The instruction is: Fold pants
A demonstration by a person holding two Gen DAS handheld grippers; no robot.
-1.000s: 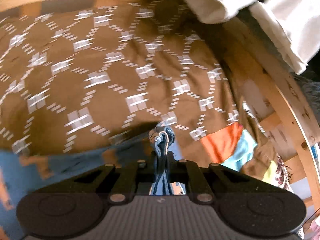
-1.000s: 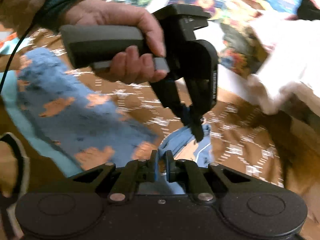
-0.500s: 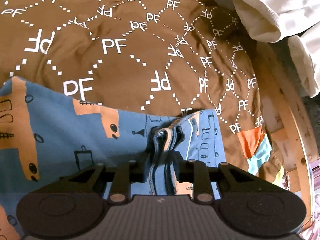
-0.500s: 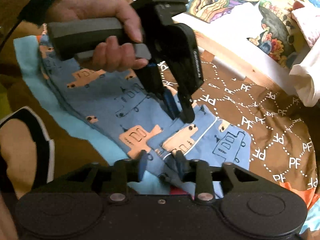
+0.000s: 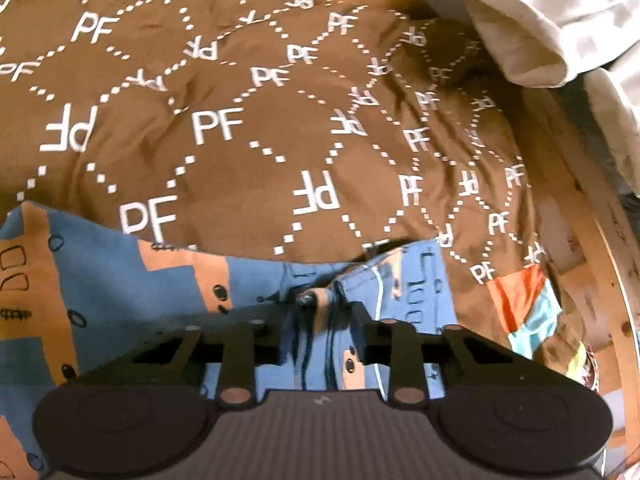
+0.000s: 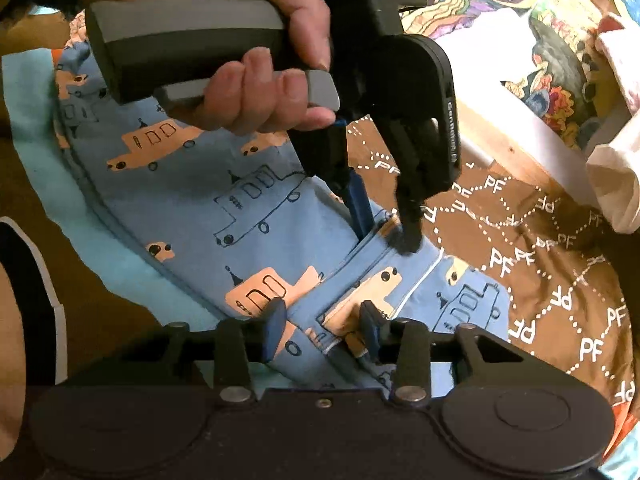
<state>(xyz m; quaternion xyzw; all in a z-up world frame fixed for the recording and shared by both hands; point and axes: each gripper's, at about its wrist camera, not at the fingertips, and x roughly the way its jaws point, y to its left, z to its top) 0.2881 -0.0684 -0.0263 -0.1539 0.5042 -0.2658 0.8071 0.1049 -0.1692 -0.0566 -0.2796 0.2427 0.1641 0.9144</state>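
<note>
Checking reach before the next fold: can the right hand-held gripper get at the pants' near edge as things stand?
Probably yes. The right hand-held gripper is open, straddling the pants edge, with nothing between them. The left hand-held gripper works farther along, out of its way.

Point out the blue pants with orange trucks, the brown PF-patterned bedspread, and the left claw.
Blue cotton pants with orange trucks (image 6: 248, 216): right wrist view, flat leg panel.
Brown PF-patterned bedspread (image 5: 256, 168): left wrist view, bare middle area.
Left claw (image 6: 386, 226): right wrist view, between its fingertips at the pants hem.
</note>
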